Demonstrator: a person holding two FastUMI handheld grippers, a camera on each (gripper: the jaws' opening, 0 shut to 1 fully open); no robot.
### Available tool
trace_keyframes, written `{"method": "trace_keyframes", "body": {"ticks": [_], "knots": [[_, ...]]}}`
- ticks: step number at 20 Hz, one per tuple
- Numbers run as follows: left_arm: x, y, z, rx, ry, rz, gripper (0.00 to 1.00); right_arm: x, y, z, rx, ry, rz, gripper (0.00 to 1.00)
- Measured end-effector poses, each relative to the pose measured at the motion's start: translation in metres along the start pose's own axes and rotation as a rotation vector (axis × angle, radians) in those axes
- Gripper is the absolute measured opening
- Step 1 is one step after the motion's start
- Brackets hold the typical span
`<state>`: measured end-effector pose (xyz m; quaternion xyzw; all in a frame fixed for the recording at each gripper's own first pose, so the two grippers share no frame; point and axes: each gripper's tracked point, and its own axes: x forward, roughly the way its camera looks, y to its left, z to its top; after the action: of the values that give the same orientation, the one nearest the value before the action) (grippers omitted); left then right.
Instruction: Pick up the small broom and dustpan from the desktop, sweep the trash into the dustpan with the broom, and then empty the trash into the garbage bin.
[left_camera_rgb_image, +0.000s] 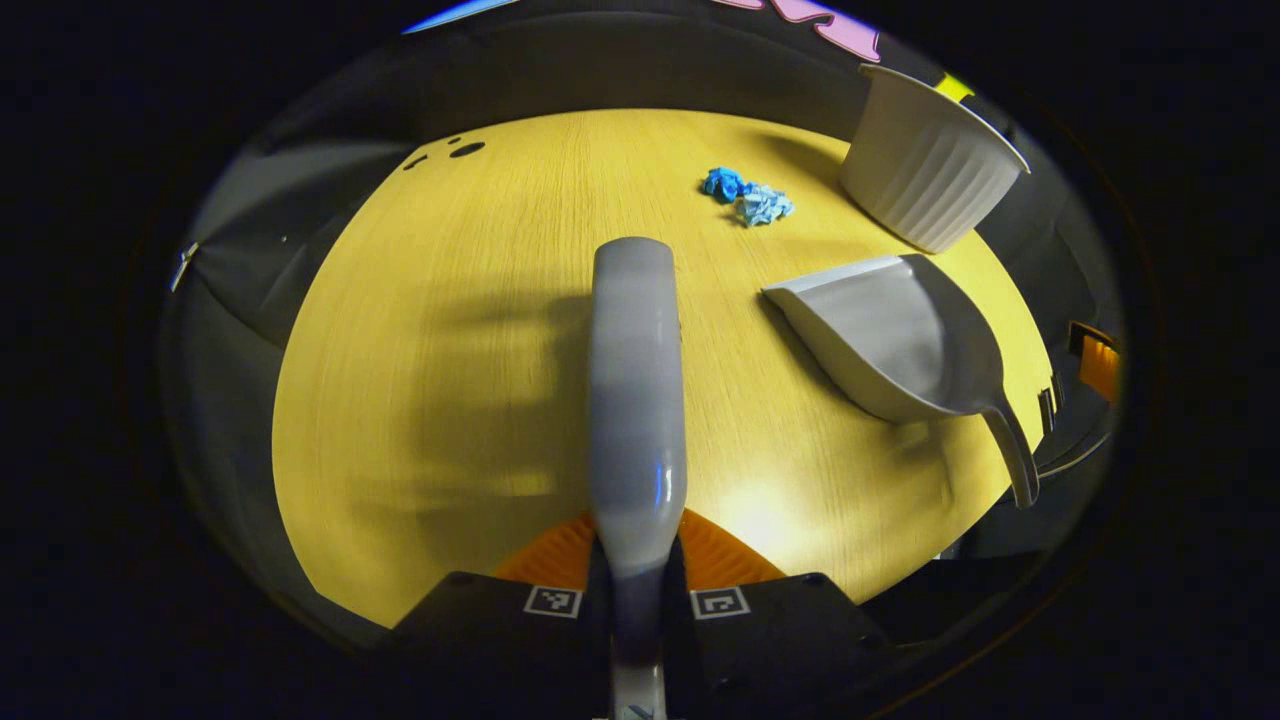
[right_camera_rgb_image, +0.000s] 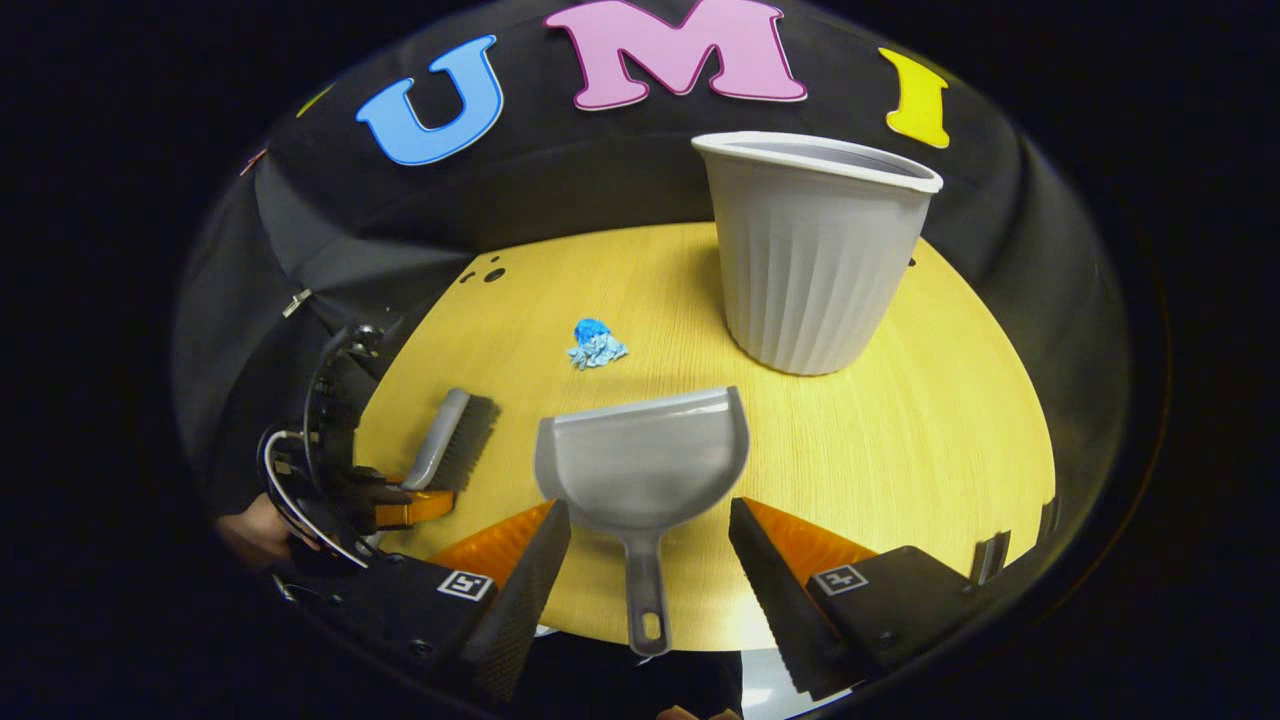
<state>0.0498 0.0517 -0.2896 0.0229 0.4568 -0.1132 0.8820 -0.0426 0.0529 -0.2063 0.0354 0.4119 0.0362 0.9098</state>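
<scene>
The small grey broom (left_camera_rgb_image: 637, 400) runs straight out from my left gripper (left_camera_rgb_image: 637, 560), which is shut on its handle. In the right gripper view the broom (right_camera_rgb_image: 455, 440) shows its dark bristles at the table's left side, held by that left gripper (right_camera_rgb_image: 405, 505). The grey dustpan (right_camera_rgb_image: 645, 460) lies flat on the table, mouth toward the blue crumpled trash (right_camera_rgb_image: 597, 345). Its handle (right_camera_rgb_image: 648, 600) lies between the fingers of my open right gripper (right_camera_rgb_image: 648, 540), untouched. From the left gripper view, the dustpan (left_camera_rgb_image: 890, 340) sits to the right and the trash (left_camera_rgb_image: 748, 197) lies ahead.
A ribbed white garbage bin (right_camera_rgb_image: 815, 260) stands upright at the back right of the yellow wooden table (right_camera_rgb_image: 900, 450), just beyond the dustpan. The same bin (left_camera_rgb_image: 925, 165) appears at the upper right of the left gripper view. A hand (right_camera_rgb_image: 250, 530) holds the left gripper.
</scene>
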Motion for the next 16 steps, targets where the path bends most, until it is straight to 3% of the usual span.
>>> {"method": "trace_keyframes", "body": {"ticks": [8, 9, 11, 15, 16], "knots": [[-0.045, 0.001, 0.024, -0.019, -0.139, -0.073, 0.25, 0.030, 0.002, -0.047, 0.019, 0.188, -0.058, 0.99], [-0.049, 0.005, 0.025, -0.021, -0.152, -0.075, 0.22, 0.036, 0.002, -0.050, 0.009, 0.199, -0.072, 0.99], [-0.054, 0.013, 0.024, -0.033, -0.167, -0.066, 0.28, 0.050, 0.003, -0.063, -0.031, 0.243, -0.092, 0.99], [-0.063, 0.027, 0.021, -0.085, -0.183, -0.044, 0.25, 0.081, -0.003, -0.078, -0.093, 0.284, -0.159, 1.00], [-0.064, 0.030, 0.020, -0.094, -0.182, -0.038, 0.28, 0.085, -0.003, -0.082, -0.096, 0.302, -0.168, 0.99]]}}
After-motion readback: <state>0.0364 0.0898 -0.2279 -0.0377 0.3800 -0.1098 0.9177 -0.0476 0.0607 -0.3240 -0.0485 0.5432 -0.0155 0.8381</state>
